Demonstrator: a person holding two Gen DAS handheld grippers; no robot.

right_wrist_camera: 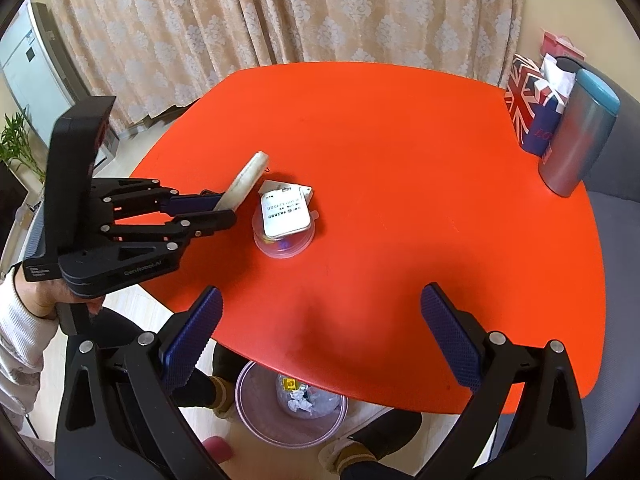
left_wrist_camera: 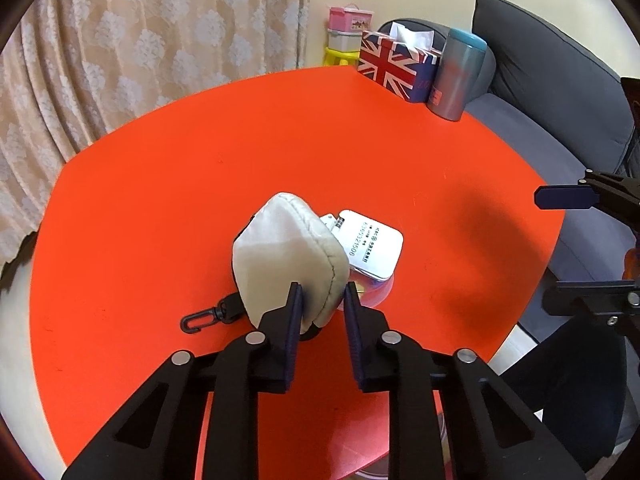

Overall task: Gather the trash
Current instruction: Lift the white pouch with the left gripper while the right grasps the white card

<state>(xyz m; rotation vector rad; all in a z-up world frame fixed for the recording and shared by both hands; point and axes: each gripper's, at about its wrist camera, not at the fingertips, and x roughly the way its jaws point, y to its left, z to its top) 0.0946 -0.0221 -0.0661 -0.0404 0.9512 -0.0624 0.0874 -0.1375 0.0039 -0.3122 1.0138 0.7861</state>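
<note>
A red worktop fills mid-frame before patterned curtains, where the left gripper has its jaws clenched on a grey pouch beside a white tin, the right gripper hangs released, and a bin, partly hidden, sits lower centre.

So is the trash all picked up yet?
Not yet. Some crumpled scraps already lie in the clear bin under the table. The left gripper is clamped on a grey fabric pouch, tilted up off the red table. A white card on a clear plastic lid is left. The right gripper is open and holds nothing.
</note>
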